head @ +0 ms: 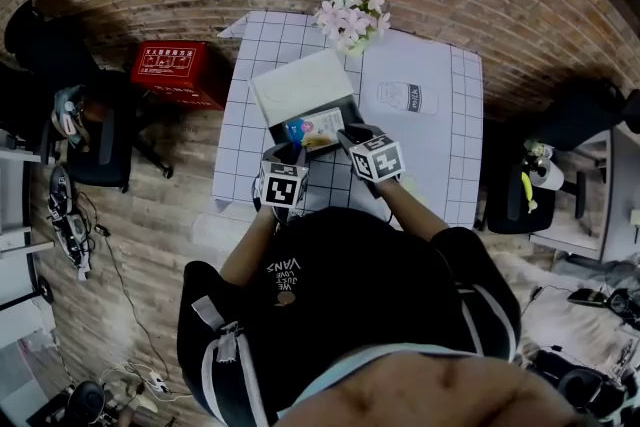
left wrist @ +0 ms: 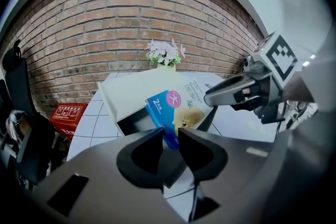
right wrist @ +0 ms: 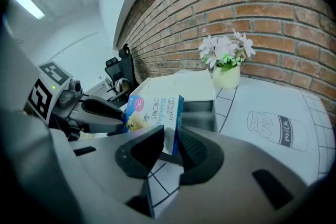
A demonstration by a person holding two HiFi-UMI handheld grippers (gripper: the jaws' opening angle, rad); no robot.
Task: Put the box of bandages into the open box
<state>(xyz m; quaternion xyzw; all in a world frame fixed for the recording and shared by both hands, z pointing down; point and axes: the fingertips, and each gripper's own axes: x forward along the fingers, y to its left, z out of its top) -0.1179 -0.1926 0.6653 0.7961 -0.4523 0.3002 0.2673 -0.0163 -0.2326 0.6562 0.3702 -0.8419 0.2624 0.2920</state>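
The box of bandages point(head: 315, 129), blue and white, is tilted in the air just over the open box point(head: 277, 129), whose white lid point(head: 300, 85) is folded back and whose inside is dark. My left gripper point(head: 297, 151) is shut on the box's blue end point(left wrist: 167, 113). My right gripper point(head: 346, 137) is shut on the opposite end point(right wrist: 169, 113). In the left gripper view the open box point(left wrist: 132, 120) lies behind and below the bandage box. In the right gripper view the open box point(right wrist: 199, 110) shows behind the held box.
The table point(head: 440, 145) has a white checked cloth with a milk-bottle drawing point(head: 405, 97). A vase of flowers point(head: 352, 15) stands at the far edge against the brick wall. A red box point(head: 180, 70) sits on the floor to the left. Chairs stand on both sides point(head: 100, 140) point(head: 520, 195).
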